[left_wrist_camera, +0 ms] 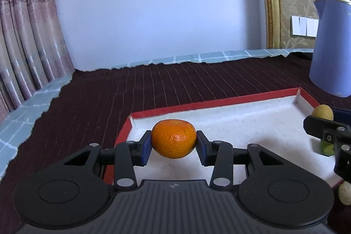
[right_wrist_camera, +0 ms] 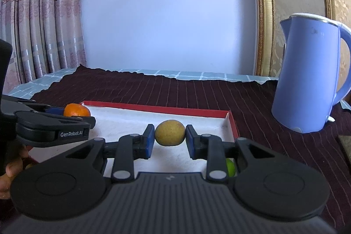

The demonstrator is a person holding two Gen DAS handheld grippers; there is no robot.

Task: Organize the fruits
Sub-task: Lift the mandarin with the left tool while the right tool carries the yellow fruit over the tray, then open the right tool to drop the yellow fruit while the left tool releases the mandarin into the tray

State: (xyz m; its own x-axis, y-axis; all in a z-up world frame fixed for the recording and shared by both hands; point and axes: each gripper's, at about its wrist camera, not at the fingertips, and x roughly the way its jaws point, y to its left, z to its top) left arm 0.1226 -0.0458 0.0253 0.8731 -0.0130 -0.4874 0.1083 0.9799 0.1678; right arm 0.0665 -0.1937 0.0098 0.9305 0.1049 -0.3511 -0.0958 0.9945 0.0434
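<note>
My left gripper (left_wrist_camera: pixel 174 143) is shut on an orange mandarin (left_wrist_camera: pixel 174 138) and holds it above the left part of a red-rimmed tray with a white floor (left_wrist_camera: pixel 219 102). My right gripper (right_wrist_camera: pixel 169 137) is shut on a small yellow-brown fruit (right_wrist_camera: pixel 170 132) above the same tray (right_wrist_camera: pixel 166 108). The right gripper with that fruit (left_wrist_camera: pixel 323 112) shows at the right edge of the left wrist view. The left gripper with the mandarin (right_wrist_camera: pixel 76 110) shows at the left of the right wrist view. A green fruit (right_wrist_camera: pixel 230 167) lies in the tray, partly hidden behind my right gripper; it also shows in the left wrist view (left_wrist_camera: pixel 328 149).
A blue electric kettle (right_wrist_camera: pixel 307 80) stands on the dark red striped cloth (right_wrist_camera: pixel 263 106) to the right of the tray. A pale round fruit (left_wrist_camera: pixel 344 192) lies beyond the tray's right edge. Wall, gold frame and curtain stand behind the table.
</note>
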